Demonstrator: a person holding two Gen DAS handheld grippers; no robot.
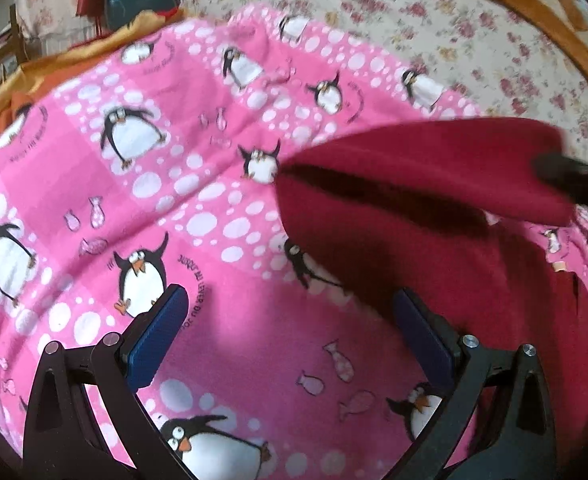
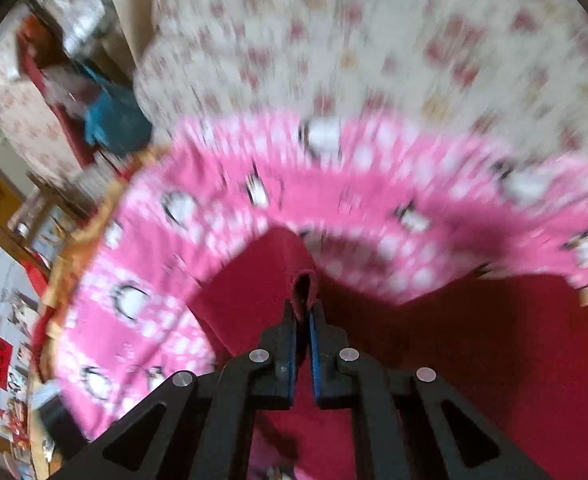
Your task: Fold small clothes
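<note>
While the right tongs (image 2: 302, 316) stand clenched on a pinched edge of the red garment (image 2: 474, 344), that flap is lifted over the pink penguin blanket (image 1: 141, 184) on the bed; no finished fold shows. Left tongs (image 1: 289, 320) hang released, gripping nothing, beside the cloth. Judgement: folding barely begun; laying over and squaring remain.

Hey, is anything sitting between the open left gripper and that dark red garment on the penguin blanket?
Nothing visible does. The left gripper hangs open over bare pink penguin blanket, and the red garment lies just past its right-hand finger, with only blanket between them. The right gripper is shut on a fold of the garment's edge and lifts it.
</note>
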